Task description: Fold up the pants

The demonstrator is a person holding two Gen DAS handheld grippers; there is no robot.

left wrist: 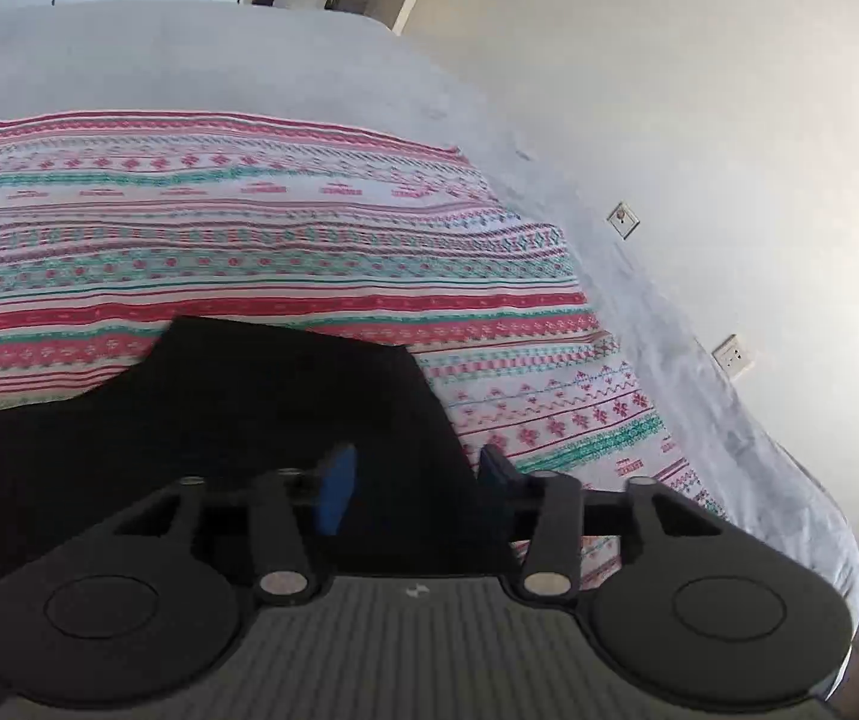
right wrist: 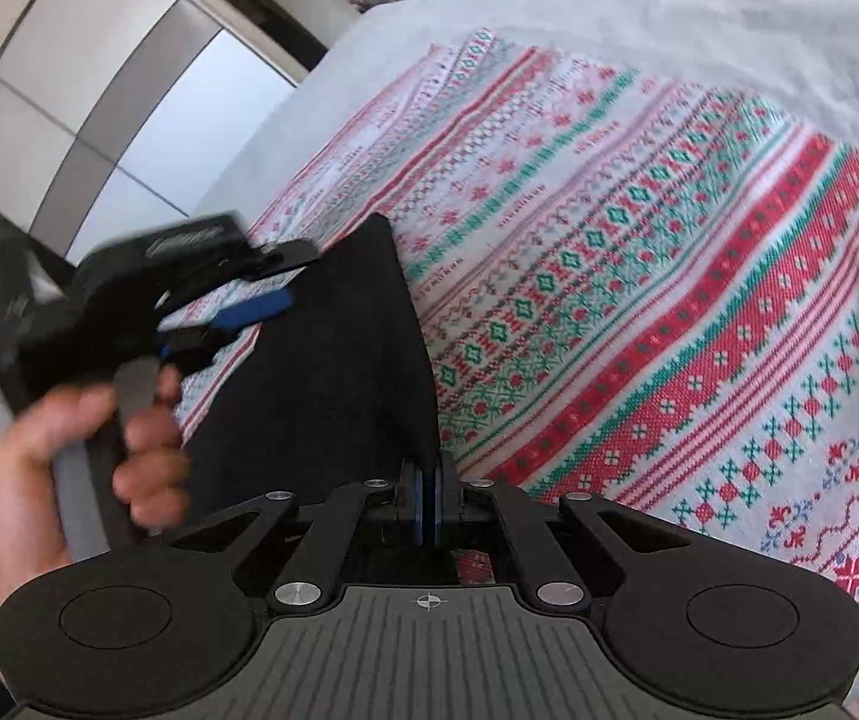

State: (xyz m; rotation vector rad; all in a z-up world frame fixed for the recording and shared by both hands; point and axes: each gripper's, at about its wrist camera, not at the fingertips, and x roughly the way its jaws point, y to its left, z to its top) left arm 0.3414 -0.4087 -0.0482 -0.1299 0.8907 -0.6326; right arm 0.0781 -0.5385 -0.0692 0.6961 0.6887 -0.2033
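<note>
The black pants (left wrist: 285, 414) lie on a patterned red, green and white blanket (left wrist: 249, 228). In the left wrist view my left gripper (left wrist: 414, 483) is open, its blue fingertips (left wrist: 336, 486) straddling the pants' right edge just above the cloth. In the right wrist view my right gripper (right wrist: 428, 501) is shut on the near corner of the pants (right wrist: 339, 372), which rise in a fold from its jaws. The left gripper (right wrist: 237, 315), held in a hand, shows there beside the pants' left edge with its blue fingers apart.
The blanket (right wrist: 669, 300) covers a white bed (left wrist: 189, 60). A white wall with two sockets (left wrist: 732, 357) runs along the bed's right side. Wardrobe doors (right wrist: 99, 90) stand beyond the bed in the right wrist view.
</note>
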